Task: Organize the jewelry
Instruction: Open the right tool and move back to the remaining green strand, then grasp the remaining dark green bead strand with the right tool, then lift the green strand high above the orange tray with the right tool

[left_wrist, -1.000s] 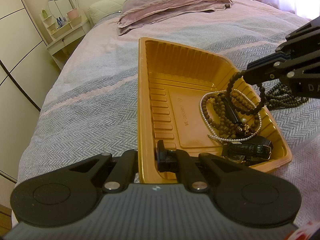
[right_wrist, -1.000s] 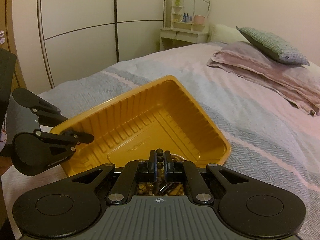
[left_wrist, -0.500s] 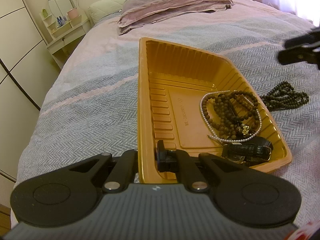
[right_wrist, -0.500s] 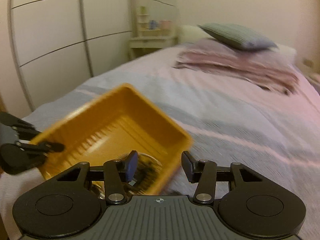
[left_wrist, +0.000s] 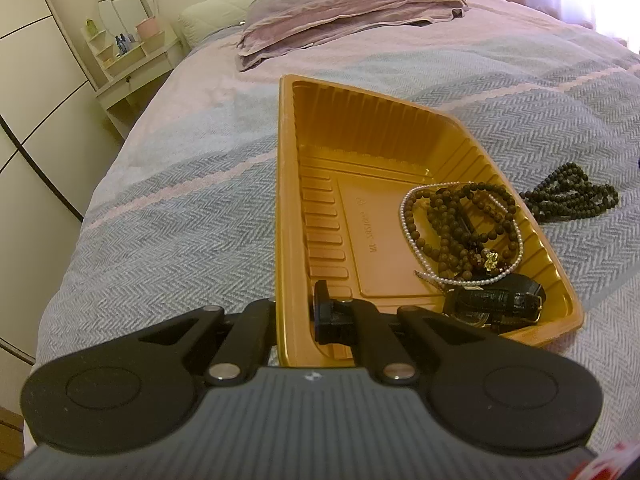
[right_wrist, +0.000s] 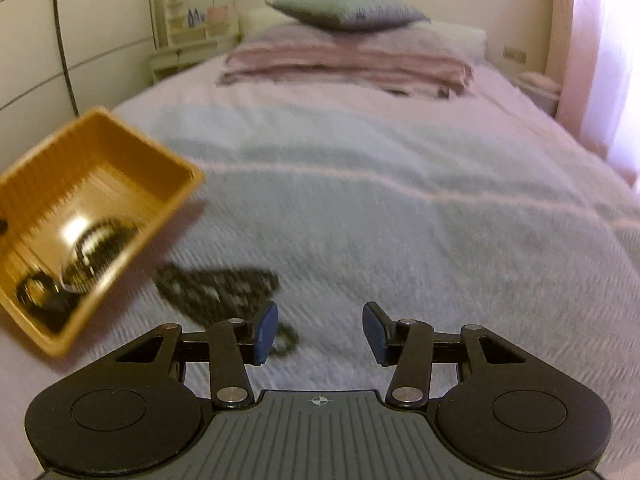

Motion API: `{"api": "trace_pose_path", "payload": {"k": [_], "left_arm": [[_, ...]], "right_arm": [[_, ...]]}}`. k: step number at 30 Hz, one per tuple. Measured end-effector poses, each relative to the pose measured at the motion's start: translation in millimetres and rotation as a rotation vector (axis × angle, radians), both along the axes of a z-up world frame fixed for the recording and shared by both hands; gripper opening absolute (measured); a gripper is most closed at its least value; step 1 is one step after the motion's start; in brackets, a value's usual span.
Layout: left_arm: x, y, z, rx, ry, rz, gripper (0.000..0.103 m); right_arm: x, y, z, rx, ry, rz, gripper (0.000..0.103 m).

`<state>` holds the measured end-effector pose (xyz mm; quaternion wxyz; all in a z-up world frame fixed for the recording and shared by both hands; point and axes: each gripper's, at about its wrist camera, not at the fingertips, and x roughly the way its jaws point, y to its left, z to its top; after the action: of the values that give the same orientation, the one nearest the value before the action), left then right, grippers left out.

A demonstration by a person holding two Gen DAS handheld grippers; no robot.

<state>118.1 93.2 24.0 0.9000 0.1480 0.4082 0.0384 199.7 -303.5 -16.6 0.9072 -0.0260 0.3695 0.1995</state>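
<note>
Left claw (left_wrist: 296,316) clamps the tray (left_wrist: 288,184) wall — tray's long axis runs toward the pillows (left_wrist: 352,12).

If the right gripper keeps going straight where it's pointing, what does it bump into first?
Probably just the bedspread. The right gripper is open and aims at bare blanket; the dark bead necklace lies a bit to its left, though blur makes depth uncertain.

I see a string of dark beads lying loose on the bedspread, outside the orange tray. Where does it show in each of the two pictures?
Left wrist view: the dark bead string lies at the right edge, on the bedspread just beyond the orange tray's right wall.
Right wrist view: it is the blurred dark heap low and left of centre, just ahead of the hand-held gripper's left finger.
Shared landmark: the orange tray, which sits beside the beads in both views.
</note>
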Motion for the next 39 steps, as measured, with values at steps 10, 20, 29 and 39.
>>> {"api": "trace_pose_path", "payload": {"k": [10,20,29,39], "left_arm": [[0,0,1,0.004,0.002,0.000,0.003],[1,1,0,0.001,0.007,0.004,0.003],[0,1,0,-0.001,0.004,0.003,0.003],[-1,1,1,-0.003,0.001,0.001,0.003]], "right_arm": [[15,22,-31,-0.045,0.057,0.069,0.033],[32,42,-45,-0.096,0.086,0.092,0.006],[2,25,21,-0.159,-0.133,0.053,0.006],[-27,7,116,-0.220,-0.347,0.028,0.006]]}}
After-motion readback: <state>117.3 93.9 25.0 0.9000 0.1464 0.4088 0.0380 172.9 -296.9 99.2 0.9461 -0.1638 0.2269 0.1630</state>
